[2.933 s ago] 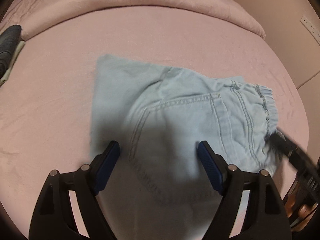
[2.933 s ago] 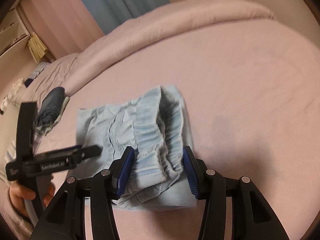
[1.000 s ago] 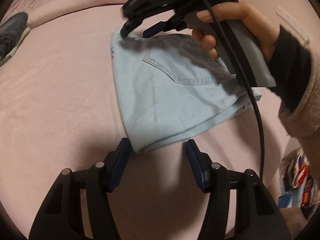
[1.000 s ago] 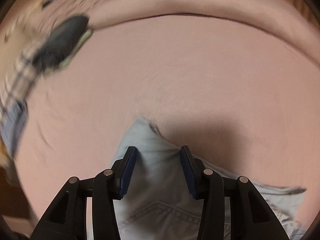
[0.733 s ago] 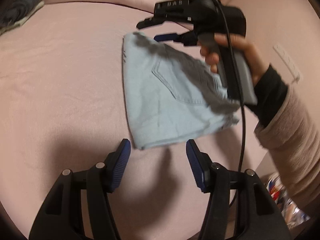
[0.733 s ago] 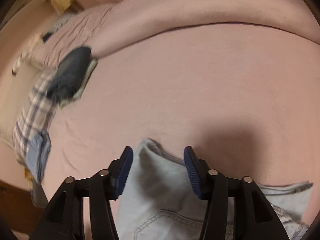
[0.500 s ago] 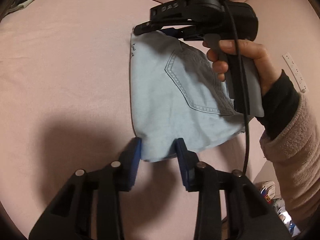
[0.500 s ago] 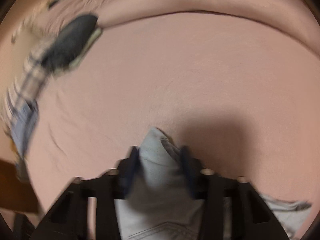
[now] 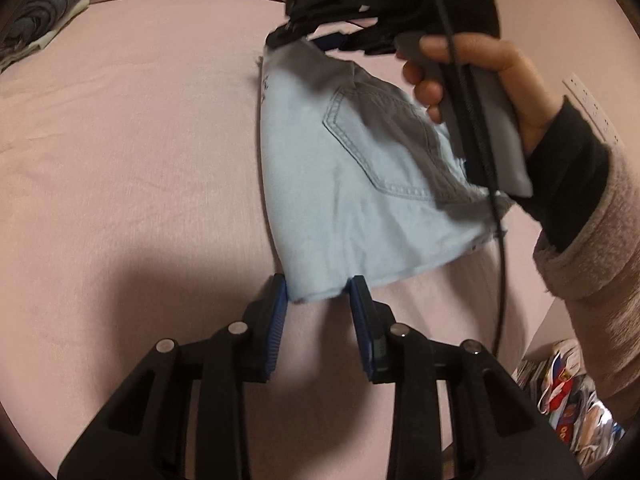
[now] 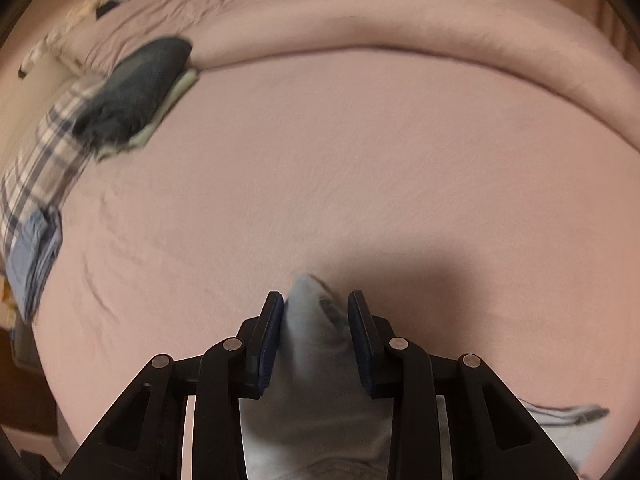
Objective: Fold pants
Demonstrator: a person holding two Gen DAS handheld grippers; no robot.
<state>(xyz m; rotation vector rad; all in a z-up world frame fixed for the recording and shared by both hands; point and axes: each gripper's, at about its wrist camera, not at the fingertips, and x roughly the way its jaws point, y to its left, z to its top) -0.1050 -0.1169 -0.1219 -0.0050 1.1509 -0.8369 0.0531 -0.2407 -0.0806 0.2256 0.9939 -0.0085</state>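
Bed (image 9: 132, 152): pink sheet, a rolled pink duvet (image 10: 400, 12) along its far side. We carried the work on it.

Pants (image 9: 344, 200): pale blue denim, already folded into a compact packet with a back pocket uppermost. They sat toward the right of the bed, held at two corners. We judged the step in hand to be the lifting or shifting of the folded packet, late in the task. The next move would call for both corners rising together and level, so the layers did not slide apart.

Side pile (image 10: 132, 96): dark folded garment on a pale one, plaid cloth beside it, well apart at the bed's left edge.

Right gripper (image 10: 316, 320): jaws closed down on the far corner, cloth bunched between the pads. In the left wrist view our right hand (image 9: 492, 80) held it above the packet.

Left gripper (image 9: 318, 296): jaws narrowed against the near corner; whether they fully pinched it, we could not tell.

Change: about a second earlier both pairs of jaws stood wide around their corners; they had since closed in.
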